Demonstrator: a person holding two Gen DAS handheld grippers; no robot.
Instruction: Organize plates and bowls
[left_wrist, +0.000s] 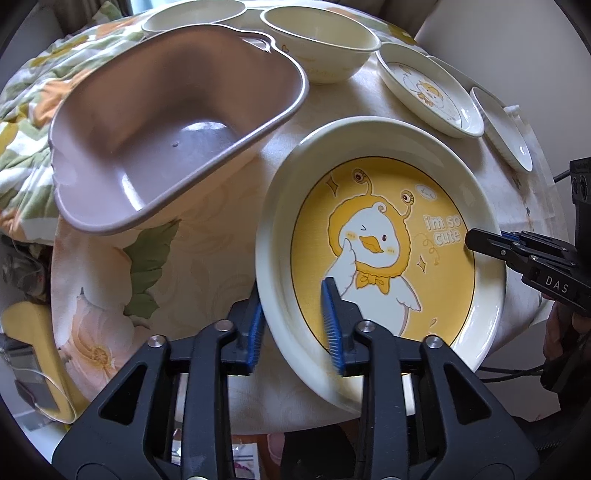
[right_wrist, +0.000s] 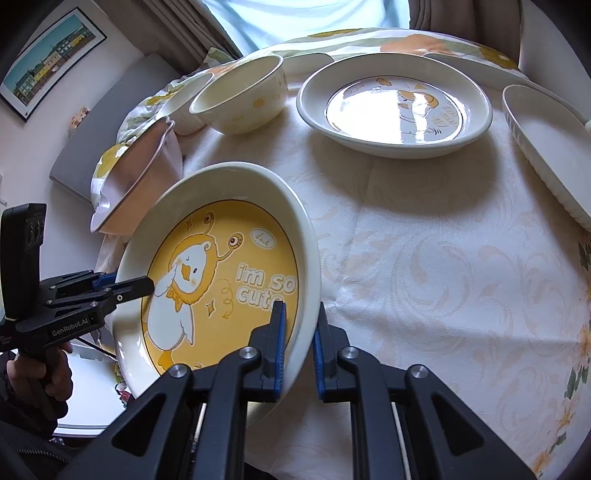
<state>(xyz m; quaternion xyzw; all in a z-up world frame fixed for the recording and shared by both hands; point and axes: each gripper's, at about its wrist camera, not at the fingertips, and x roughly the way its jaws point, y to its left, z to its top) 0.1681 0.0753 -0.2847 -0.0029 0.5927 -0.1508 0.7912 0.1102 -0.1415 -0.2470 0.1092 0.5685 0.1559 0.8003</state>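
Left wrist view: the yellow duck plate (left_wrist: 384, 236) is held tilted, lifted off the counter (left_wrist: 207, 236), with the left gripper (left_wrist: 295, 325) straddling its near rim, one blue-padded finger inside the well, the other outside under the lip. The fingers are closed onto the rim, so the left gripper is judged to be gripping the plate. The right gripper (left_wrist: 480, 243) is seen at the opposite rim, clamped the same way.

Right wrist view confirms it: the right gripper (right_wrist: 299, 332) pinches the rim of the yellow duck plate (right_wrist: 221, 266) between its pads, and the left gripper (right_wrist: 140, 286) bites the far edge. A two-point hold on opposite rims is presumably used because the plate is wide and glossy; a single pinch would likely let it swing or slip.

The plate is carried just beside the pink basin (left_wrist: 173, 140), which sits to the left and is judged the probable drop target. Left on the counter: a cream bowl (right_wrist: 240, 99), a white duck plate (right_wrist: 395, 110), a ribbed white dish (right_wrist: 546, 147). All are well apart from the held plate.

Risk: uneven release by either gripper would tip the plate against the basin rim.
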